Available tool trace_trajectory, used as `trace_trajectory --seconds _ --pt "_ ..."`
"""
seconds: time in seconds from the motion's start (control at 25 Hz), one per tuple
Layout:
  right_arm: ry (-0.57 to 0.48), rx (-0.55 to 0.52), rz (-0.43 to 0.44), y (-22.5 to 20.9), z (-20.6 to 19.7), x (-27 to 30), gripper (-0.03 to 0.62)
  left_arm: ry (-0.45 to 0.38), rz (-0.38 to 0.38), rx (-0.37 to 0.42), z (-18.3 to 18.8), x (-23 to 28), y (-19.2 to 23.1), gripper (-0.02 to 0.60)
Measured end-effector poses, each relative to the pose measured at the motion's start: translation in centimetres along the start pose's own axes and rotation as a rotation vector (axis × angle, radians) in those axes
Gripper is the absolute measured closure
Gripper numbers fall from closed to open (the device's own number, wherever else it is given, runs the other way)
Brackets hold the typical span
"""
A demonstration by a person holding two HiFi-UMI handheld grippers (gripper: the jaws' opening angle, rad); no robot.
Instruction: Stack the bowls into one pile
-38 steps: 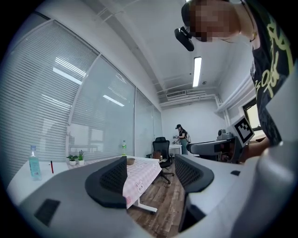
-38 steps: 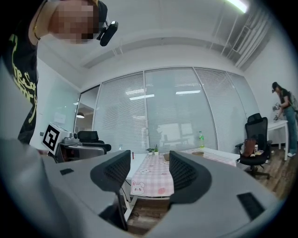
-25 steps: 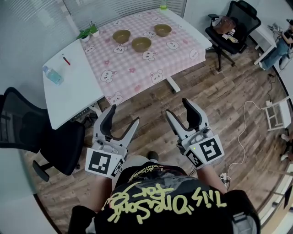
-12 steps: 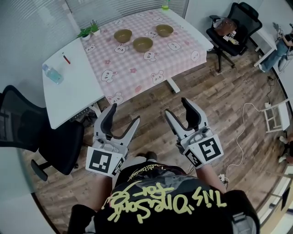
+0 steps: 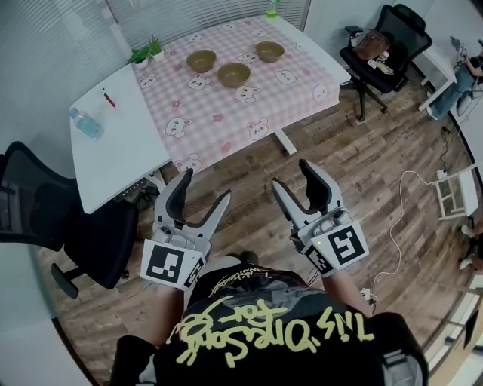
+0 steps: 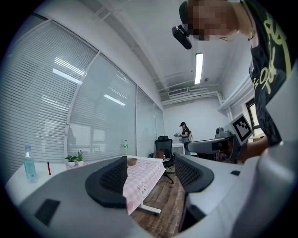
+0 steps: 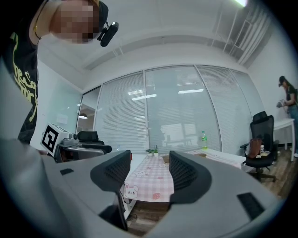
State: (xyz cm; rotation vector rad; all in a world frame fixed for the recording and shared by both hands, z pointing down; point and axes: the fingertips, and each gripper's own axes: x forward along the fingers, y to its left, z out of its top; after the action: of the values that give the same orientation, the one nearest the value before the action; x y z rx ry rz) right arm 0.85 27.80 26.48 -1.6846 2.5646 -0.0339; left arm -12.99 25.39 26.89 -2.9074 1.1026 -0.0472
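Observation:
Three brown bowls stand apart on the pink checked tablecloth [image 5: 226, 113] at the far end of the table: one at the left [image 5: 201, 60], one in the middle [image 5: 233, 74], one at the right [image 5: 269, 50]. Both grippers are held level over the wooden floor, well short of the table. My left gripper [image 5: 201, 197] is open with nothing between its jaws, and so is my right gripper [image 5: 296, 179]. In the left gripper view one bowl [image 6: 132, 161] shows small on the table beyond the open left gripper [image 6: 149, 173]. In the right gripper view the tablecloth [image 7: 151, 181] lies between the jaws.
A white desk [image 5: 113, 143] adjoins the table at the left, with a water bottle [image 5: 86, 124], a red pen [image 5: 110, 99] and small plants [image 5: 146, 53]. Black office chairs stand at the left [image 5: 68, 226] and back right [image 5: 385, 45]. A green bottle [image 5: 269, 9] stands at the table's far edge.

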Motion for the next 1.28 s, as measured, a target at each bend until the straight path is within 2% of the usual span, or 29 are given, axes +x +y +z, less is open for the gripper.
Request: trace_trajectory --seconds 0.4,0.72,1.28 --pt "0.016 0.011 0.038 0.4 -0.6 0.7 0.35 0.018 0.042 -0.014 -0.5 -0.9 0.8 0.261" --pt "0.007 -0.012 0.047 0.0 -0.5 3.0 0.35 -0.005 0.032 0.001 -0.5 0.4 2.5 0.261" --pt "0.018 -0.025 0.024 -5.3 -1.7 12.2 0.35 -0.013 0.027 0.002 -1.4 8.5 10.5 0.261"
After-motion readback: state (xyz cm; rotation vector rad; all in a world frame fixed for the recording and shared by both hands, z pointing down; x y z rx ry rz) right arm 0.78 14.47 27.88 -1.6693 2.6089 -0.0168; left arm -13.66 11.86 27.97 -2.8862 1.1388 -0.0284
